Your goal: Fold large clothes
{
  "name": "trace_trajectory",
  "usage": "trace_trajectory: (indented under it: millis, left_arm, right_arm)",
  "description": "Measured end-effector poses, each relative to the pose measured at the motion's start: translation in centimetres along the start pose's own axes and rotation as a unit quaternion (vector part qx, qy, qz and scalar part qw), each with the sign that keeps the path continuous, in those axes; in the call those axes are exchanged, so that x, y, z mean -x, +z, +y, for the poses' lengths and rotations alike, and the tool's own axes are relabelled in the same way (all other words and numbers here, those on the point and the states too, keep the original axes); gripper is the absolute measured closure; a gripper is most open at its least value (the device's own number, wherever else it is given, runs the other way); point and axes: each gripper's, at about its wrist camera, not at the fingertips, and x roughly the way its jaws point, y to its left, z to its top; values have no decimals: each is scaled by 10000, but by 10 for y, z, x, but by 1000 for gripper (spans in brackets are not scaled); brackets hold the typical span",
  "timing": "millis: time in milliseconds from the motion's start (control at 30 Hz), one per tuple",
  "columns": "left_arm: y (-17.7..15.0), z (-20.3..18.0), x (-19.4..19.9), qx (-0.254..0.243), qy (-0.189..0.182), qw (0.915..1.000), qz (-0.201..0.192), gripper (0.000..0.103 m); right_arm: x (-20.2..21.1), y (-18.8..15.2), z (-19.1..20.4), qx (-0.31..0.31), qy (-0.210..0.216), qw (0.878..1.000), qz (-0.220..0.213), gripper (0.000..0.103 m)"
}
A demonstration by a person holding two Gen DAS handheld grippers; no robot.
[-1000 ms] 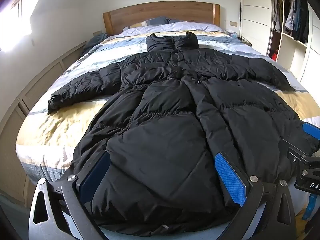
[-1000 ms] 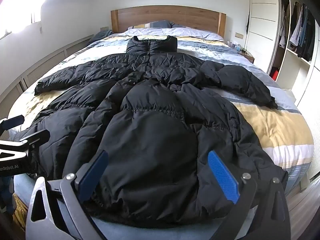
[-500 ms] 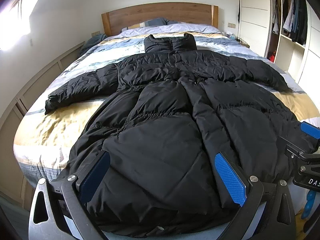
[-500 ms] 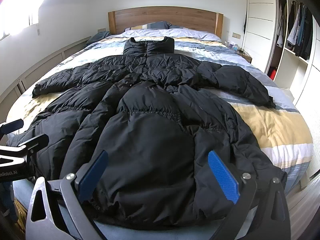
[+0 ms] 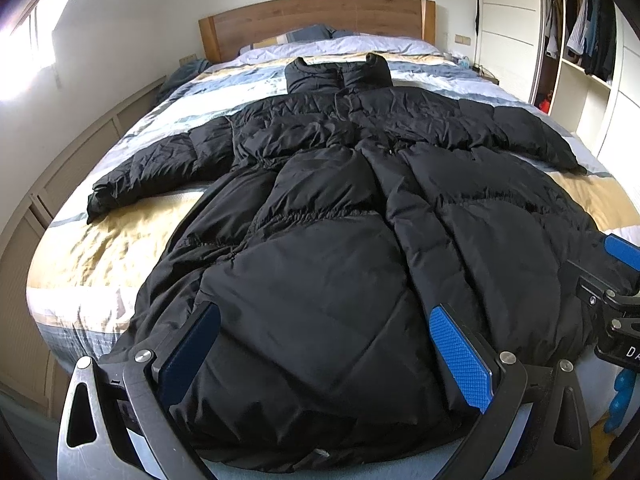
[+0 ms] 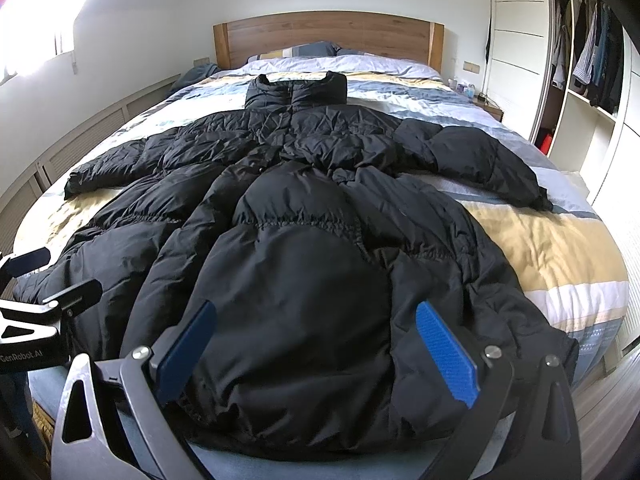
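With both grippers spread wide over the coat hem at the bed's foot edge, we judge slippery padding may slide free.

A bed with a striped yellow, white and blue cover fills the area ahead of the grippers, ending at a wooden headboard at the far end. Pillows lie just in front of the headboard. An open wardrobe with hanging clothes stands far ahead to the right; panelled cabinets run along the left wall.
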Motion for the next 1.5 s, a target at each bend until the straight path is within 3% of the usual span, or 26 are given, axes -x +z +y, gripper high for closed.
trace_trajectory:
  millis: [667, 900, 1500]
  left_arm:
    - [3, 13, 2, 94, -307, 9995, 9, 1]
    - [2, 13, 0, 67, -259, 9996, 15, 1]
    - [3, 36, -2, 299, -549, 9980, 60, 1]
  right_arm:
    - [2, 3, -5, -276, -69, 9996, -48, 2]
    - [0, 3, -5, -363, -170, 9992, 19, 2]
    - [-4, 21, 13, -177, -356, 9991, 157, 2]
